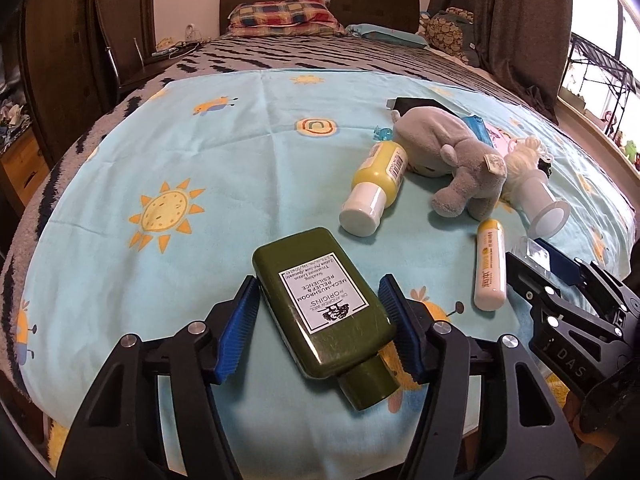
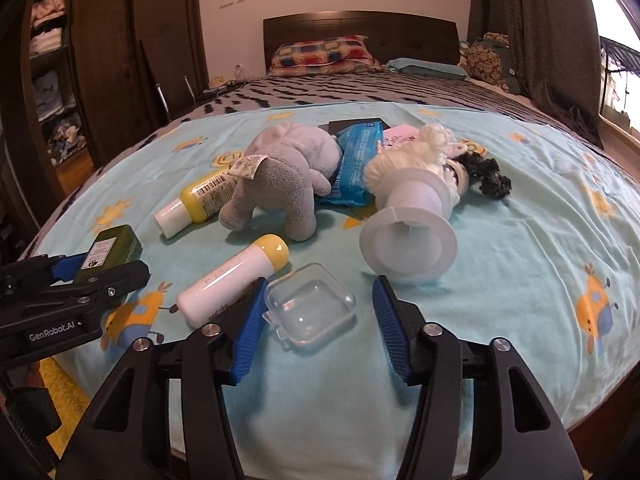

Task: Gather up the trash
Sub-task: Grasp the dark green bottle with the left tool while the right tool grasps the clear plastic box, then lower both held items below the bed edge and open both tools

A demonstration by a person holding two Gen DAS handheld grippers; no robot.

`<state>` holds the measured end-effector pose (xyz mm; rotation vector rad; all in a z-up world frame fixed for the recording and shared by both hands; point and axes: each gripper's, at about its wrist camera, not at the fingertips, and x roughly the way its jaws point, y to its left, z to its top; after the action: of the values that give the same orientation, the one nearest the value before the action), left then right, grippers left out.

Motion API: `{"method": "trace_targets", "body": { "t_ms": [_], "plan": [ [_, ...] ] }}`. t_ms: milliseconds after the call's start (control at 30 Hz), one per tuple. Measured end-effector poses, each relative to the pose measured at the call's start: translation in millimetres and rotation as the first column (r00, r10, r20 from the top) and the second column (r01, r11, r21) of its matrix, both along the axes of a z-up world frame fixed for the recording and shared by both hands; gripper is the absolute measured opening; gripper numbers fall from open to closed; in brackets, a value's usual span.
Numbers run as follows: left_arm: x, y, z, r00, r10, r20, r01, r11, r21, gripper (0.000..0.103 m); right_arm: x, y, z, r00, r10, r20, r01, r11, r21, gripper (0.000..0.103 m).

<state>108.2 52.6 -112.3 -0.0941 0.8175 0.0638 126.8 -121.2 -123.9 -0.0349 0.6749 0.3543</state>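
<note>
A dark green Origins bottle [image 1: 320, 312] lies on the light blue sheet [image 1: 160, 152] between the blue pads of my left gripper [image 1: 324, 324]. The pads stand wide and do not press it. The bottle also shows in the right wrist view [image 2: 114, 250]. A small clear plastic case [image 2: 310, 306] lies between the open fingers of my right gripper [image 2: 320, 320], which is apart from it on both sides. A white tube with a yellow cap [image 2: 232, 278] lies just left of the case. A yellow bottle with a white cap [image 1: 374, 188] lies further in.
A grey plush elephant [image 2: 284, 176], a blue wipes pack [image 2: 358, 160], a clear plastic funnel part [image 2: 408, 228], a yarn doll [image 2: 432, 148] and a dark box [image 1: 416, 104] lie mid-bed. Pillows [image 1: 280, 16] sit at the headboard. A wardrobe [image 2: 52, 80] stands left, a window right.
</note>
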Motion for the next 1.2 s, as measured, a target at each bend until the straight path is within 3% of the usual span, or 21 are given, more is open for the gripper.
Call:
{"method": "trace_targets", "body": {
  "t_ms": [333,400,833,1033,1200],
  "plan": [
    [-13.7,-2.8,-0.3,0.999,-0.029,0.025,0.029,0.999,0.025,0.049,-26.3,-17.2,3.0,1.000,0.031,0.000,-0.031,0.999,0.013,0.042],
    [-19.6,-4.6,0.0,0.999,-0.040,0.035,0.038,0.999,0.035,0.043,-32.7,-22.2,3.0,0.999,0.033,0.001,-0.033,0.999,0.021,0.042],
    [-76.9,-15.0,11.6,0.986,-0.134,0.100,0.130,0.990,0.046,0.041,-82.1,-47.5,12.8,0.998,0.052,0.029,-0.053,0.998,0.034,0.042],
    [-120.2,-32.1,0.9,0.974,-0.216,0.071,0.215,0.976,0.023,0.041,-111.6,-63.0,-3.5,0.998,0.056,-0.034,-0.055,0.998,0.030,0.042],
    [-144.1,-49.3,-24.8,0.960,-0.279,-0.002,0.278,0.959,-0.056,0.041,-125.9,-72.0,-31.6,0.992,0.040,-0.117,-0.039,0.999,0.014,0.042]
  ]
}}
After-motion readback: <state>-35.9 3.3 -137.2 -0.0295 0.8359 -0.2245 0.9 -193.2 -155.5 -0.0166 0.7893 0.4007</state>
